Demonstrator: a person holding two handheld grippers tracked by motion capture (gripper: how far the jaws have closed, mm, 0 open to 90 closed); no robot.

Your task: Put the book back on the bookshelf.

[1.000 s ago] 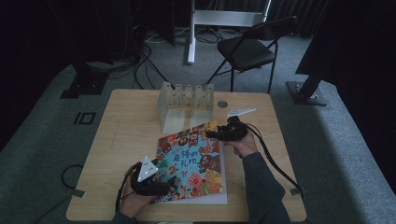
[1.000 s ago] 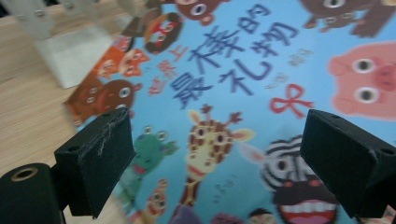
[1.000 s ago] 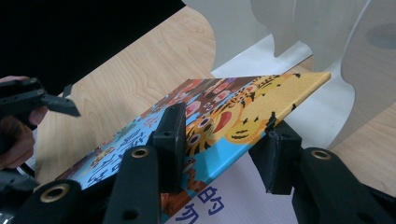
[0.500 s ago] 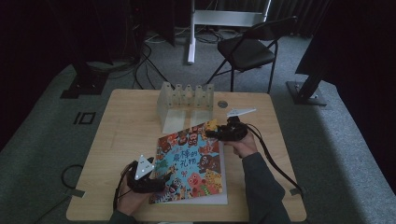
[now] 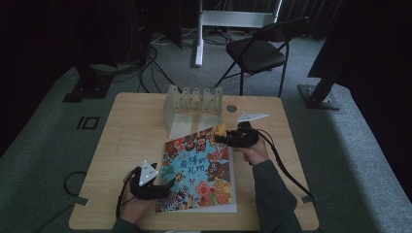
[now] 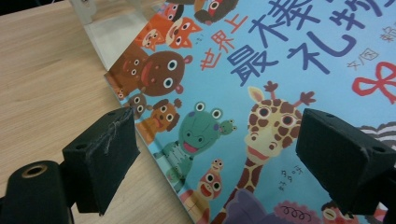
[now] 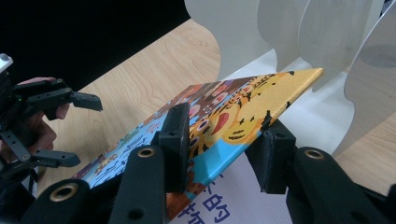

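The right gripper (image 7: 219,140) pinches the book's (image 5: 201,172) far corner, lifted just off the surface (image 5: 131,136) beside a white rack (image 5: 193,104). The left gripper (image 6: 210,163) hangs spread over the book's near-left edge. A chair (image 5: 260,51) stands on grey carpet beyond. Both forearms enter from below.

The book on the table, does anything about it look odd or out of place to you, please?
Yes. The book's cover is lifted at its far corner, pinched in the right gripper, so it tilts up toward the rack. The left gripper is open over the near edge.
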